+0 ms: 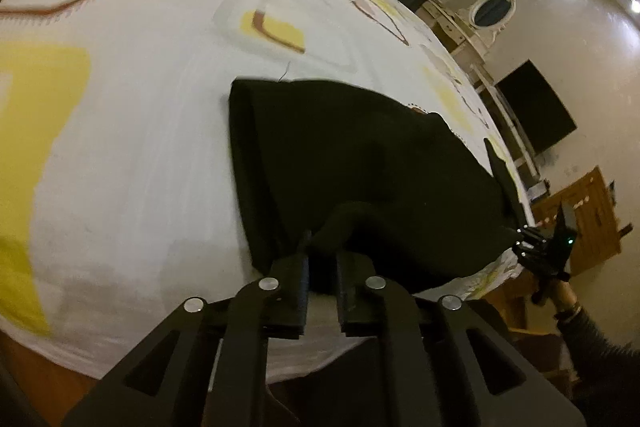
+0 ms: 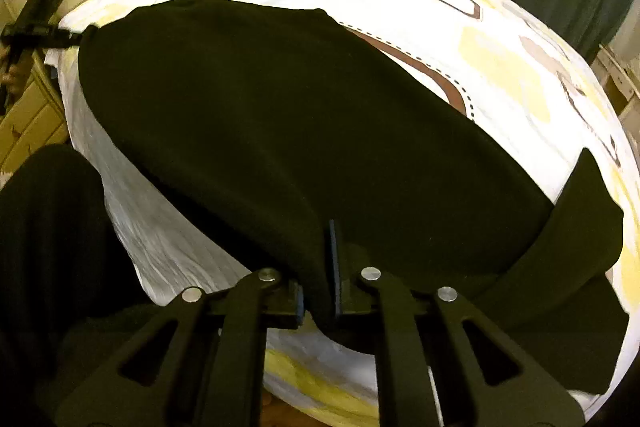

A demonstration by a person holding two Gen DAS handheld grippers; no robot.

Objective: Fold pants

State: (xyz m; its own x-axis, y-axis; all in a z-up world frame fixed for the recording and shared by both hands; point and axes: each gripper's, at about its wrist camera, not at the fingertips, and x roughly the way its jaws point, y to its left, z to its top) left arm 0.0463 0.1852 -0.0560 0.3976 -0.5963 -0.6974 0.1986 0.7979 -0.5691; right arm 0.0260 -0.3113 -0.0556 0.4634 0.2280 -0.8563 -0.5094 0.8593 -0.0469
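Black pants (image 2: 280, 131) lie on the bed (image 1: 132, 131) at its near edge. My left tongs (image 1: 322, 259) pinch one end of the cloth, my right tongs (image 2: 326, 267) clamp the other.

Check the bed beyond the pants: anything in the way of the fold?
Nothing visible. Both grippers, left and right, already pinch the black pants, and the patterned sheet beyond them lies bare.
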